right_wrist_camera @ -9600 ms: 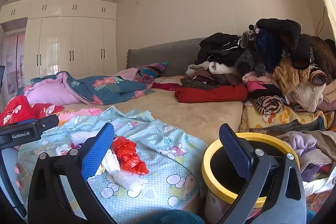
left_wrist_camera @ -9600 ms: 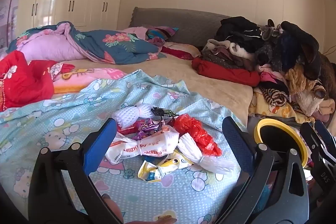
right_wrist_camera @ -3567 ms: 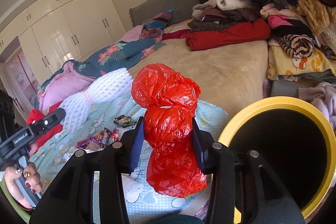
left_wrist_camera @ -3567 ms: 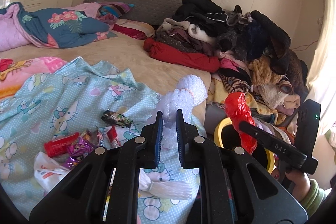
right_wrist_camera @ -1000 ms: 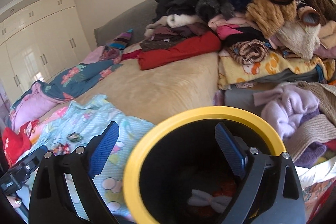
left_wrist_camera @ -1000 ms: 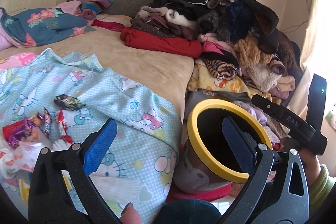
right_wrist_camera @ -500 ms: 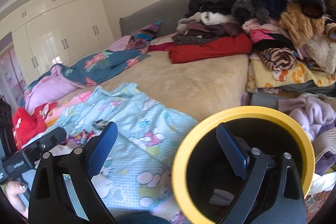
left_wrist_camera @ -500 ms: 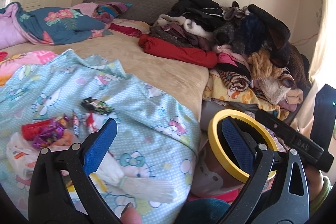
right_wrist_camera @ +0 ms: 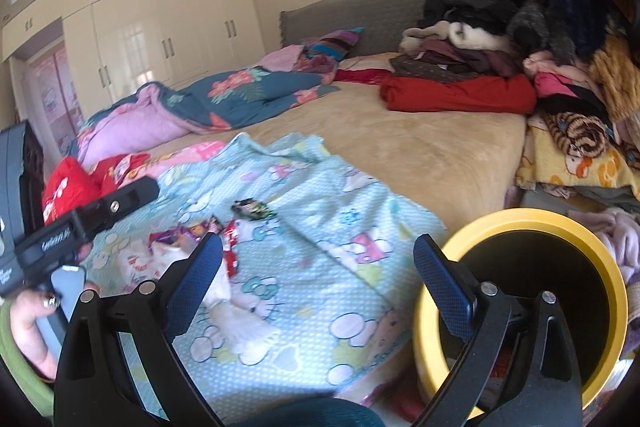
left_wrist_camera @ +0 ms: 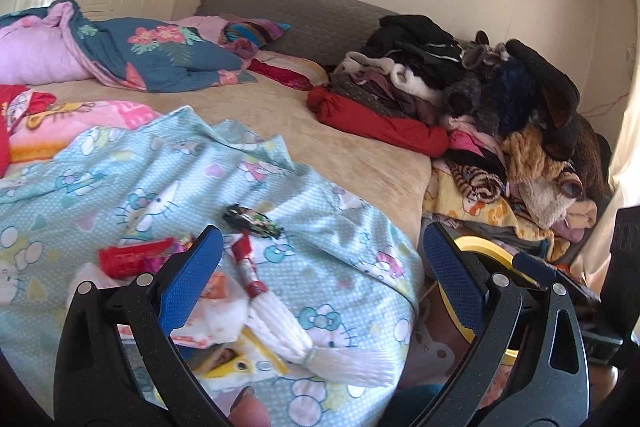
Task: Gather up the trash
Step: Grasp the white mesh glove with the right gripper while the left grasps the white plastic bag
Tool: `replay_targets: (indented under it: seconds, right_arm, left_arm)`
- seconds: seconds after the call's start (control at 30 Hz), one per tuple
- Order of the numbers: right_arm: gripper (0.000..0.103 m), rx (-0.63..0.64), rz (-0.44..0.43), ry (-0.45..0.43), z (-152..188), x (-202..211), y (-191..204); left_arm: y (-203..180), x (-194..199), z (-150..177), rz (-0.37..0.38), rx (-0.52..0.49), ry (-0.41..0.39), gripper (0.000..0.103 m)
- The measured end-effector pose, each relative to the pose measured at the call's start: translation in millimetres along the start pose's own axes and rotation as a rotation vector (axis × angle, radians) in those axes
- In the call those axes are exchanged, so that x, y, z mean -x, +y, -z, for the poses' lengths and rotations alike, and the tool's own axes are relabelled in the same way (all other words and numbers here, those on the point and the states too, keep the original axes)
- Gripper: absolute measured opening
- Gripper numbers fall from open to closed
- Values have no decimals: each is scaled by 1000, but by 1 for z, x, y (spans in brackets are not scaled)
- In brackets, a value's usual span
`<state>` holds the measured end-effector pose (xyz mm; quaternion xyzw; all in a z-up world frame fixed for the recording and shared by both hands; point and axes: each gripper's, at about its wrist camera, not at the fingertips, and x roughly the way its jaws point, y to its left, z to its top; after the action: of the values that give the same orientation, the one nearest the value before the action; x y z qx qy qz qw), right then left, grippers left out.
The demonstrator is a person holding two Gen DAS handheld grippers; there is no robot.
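Trash lies on the light blue cartoon blanket point(left_wrist_camera: 132, 183) point(right_wrist_camera: 304, 195): a dark candy wrapper point(left_wrist_camera: 252, 217) point(right_wrist_camera: 254, 207), a red packet point(left_wrist_camera: 134, 261), a red-and-white wrapper point(left_wrist_camera: 246, 263), a white foam net point(left_wrist_camera: 304, 345) point(right_wrist_camera: 240, 327) and a white printed bag point(left_wrist_camera: 212, 311). The yellow-rimmed bin point(right_wrist_camera: 520, 227) point(left_wrist_camera: 484, 247) stands on the floor beside the bed. My left gripper point(left_wrist_camera: 318, 281) is open over the pile, holding nothing. To the right of the trash my right gripper point(right_wrist_camera: 318, 287) hangs open and empty, its right finger across the bin's mouth.
A heap of clothes point(left_wrist_camera: 480, 107) point(right_wrist_camera: 540, 39) covers the bed's right side and the floor behind the bin. A floral quilt point(left_wrist_camera: 120, 55) and red cloth point(right_wrist_camera: 68, 183) lie at the left. Bare beige sheet point(left_wrist_camera: 280, 123) separates them.
Both grippers swung left, away from the bin and back toward the trash pile. The red bag and one white foam net, held 3.6 s ago, are gone from the jaws.
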<state>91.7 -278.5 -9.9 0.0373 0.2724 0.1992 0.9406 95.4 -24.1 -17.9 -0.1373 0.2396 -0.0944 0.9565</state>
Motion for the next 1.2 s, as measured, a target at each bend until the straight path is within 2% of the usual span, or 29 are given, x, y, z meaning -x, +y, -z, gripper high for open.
replay_targets:
  seconds: [0.77, 1.0, 1.2]
  right_arm:
    - [94, 215, -108, 169, 29, -44, 83]
    - [94, 270, -113, 227, 37, -61, 97]
    - [94, 317, -97, 300, 42, -83, 103]
  left_arm:
    - [80, 25, -4, -136, 112, -30, 92]
    - [113, 25, 9, -196, 149, 0, 92]
    - [145, 22, 23, -218, 200, 46, 92]
